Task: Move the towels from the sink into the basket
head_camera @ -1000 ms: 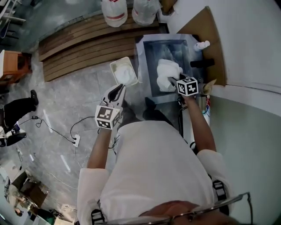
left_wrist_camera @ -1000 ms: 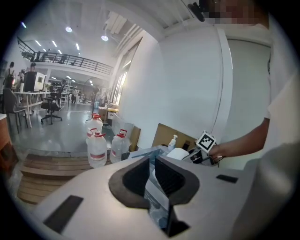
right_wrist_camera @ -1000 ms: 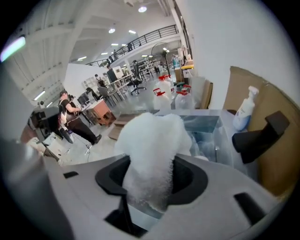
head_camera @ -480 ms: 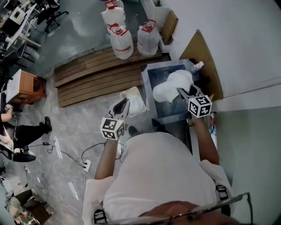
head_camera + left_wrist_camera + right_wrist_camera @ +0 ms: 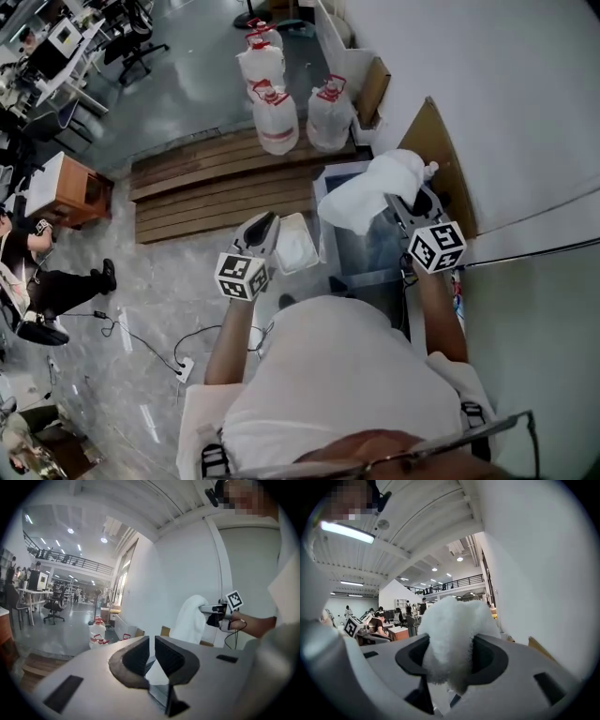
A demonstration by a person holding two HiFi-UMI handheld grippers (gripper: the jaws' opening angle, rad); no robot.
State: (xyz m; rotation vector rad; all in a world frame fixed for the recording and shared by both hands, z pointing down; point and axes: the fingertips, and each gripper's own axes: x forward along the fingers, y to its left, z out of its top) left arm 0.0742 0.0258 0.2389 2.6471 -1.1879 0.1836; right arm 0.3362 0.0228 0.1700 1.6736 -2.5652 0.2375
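Note:
A white towel [image 5: 373, 190] hangs above the steel sink [image 5: 361, 246], and my right gripper [image 5: 405, 202] is shut on its upper end. In the right gripper view the fluffy towel [image 5: 451, 634] bulges between both pads of the right gripper [image 5: 451, 657]. The white basket [image 5: 281, 264] stands on the floor left of the sink, with white cloth lying inside. My left gripper [image 5: 260, 227] hovers just left of the basket, jaws almost together and nothing in them. The left gripper view shows the left gripper [image 5: 152, 643] empty, with the towel [image 5: 189, 620] and right gripper [image 5: 212, 610] beyond.
Wooden planks [image 5: 220, 183] lie on the floor behind the basket, with white jugs [image 5: 277, 117] past them. Cardboard [image 5: 441, 155] leans on the wall by the sink, next to a small bottle [image 5: 430, 169]. A cable and socket strip [image 5: 185, 366] lie on the floor at the left.
My right gripper has raised the towel out of the sink basin until it hangs above it. The left gripper has stayed beside the basket.

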